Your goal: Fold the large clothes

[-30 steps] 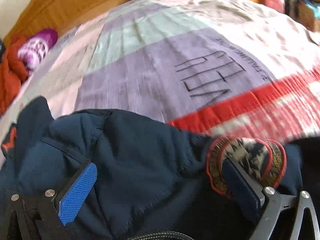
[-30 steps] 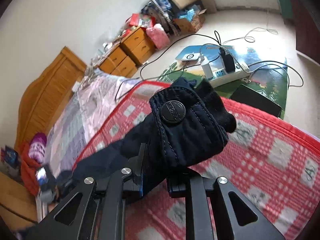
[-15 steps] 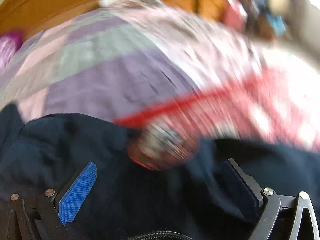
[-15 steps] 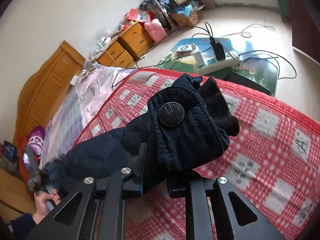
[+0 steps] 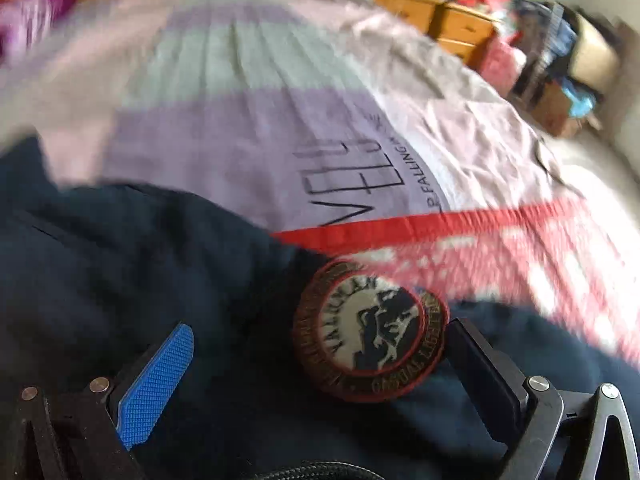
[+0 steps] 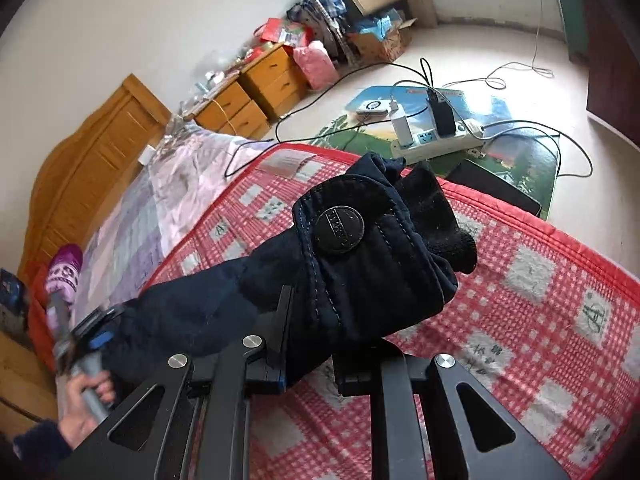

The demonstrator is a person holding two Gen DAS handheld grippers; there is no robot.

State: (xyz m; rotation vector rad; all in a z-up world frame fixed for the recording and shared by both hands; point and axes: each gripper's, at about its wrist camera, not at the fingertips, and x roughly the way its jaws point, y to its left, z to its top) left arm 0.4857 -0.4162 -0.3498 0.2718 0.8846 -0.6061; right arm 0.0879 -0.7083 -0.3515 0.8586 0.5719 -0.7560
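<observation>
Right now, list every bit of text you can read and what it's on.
"VELU", large and blurred, so uncertain: purple bedsheet.
"FALLING", small line beside it, the rest blurred: same sheet.
"CASUAL", on the rim of the round patch on the navy jacket; other patch lettering unreadable.
Snap button on the cuff: embossed word too small.
Red blanket: squares hold characters, too small to read.

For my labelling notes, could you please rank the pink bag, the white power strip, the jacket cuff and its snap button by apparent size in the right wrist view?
1. jacket cuff, though it is nearest the camera
2. white power strip
3. pink bag, close to the strip, unsure
4. snap button
</observation>
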